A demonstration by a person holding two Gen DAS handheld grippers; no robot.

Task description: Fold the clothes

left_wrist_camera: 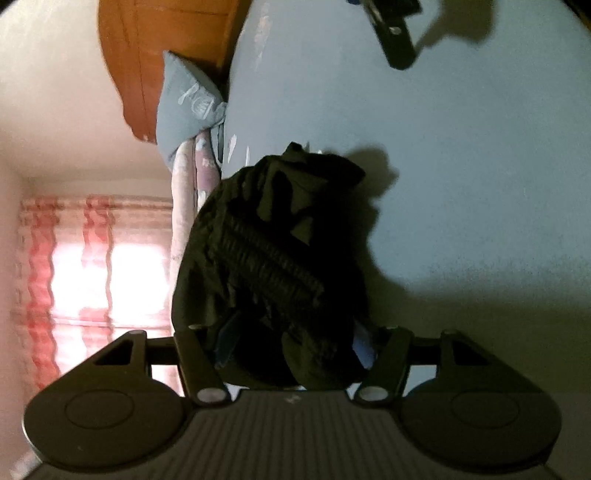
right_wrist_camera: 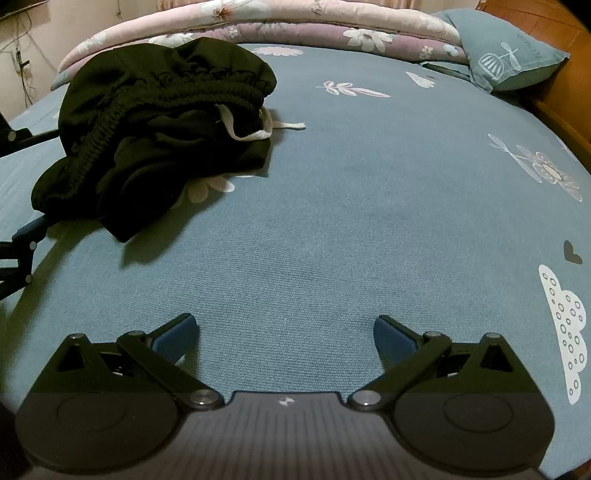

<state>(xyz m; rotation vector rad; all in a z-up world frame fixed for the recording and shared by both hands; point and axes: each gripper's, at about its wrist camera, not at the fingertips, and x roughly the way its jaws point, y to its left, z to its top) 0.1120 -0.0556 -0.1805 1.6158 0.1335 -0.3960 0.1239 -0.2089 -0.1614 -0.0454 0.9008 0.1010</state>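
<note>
A crumpled black garment (right_wrist_camera: pixel 155 122) with an elastic waistband and a white drawstring (right_wrist_camera: pixel 258 129) lies on the blue printed bedsheet (right_wrist_camera: pixel 332 221). In the left wrist view, which is rolled sideways, the garment (left_wrist_camera: pixel 280 258) fills the gap of my left gripper (left_wrist_camera: pixel 291 343), and cloth presses against both blue pads. From the right wrist view, one left finger (right_wrist_camera: pixel 26 240) lies under the pile's near edge and the other shows at its far side. My right gripper (right_wrist_camera: pixel 284 332) stands open over bare sheet, well to the right of the garment; it also shows in the left wrist view (left_wrist_camera: pixel 395 37).
A folded floral quilt (right_wrist_camera: pixel 295 26) runs along the far edge of the bed. A blue-grey pillow (right_wrist_camera: pixel 509 55) leans against the wooden headboard (right_wrist_camera: pixel 554 103) at the far right. A bright window with a pink curtain (left_wrist_camera: pixel 85 266) is beyond the bed.
</note>
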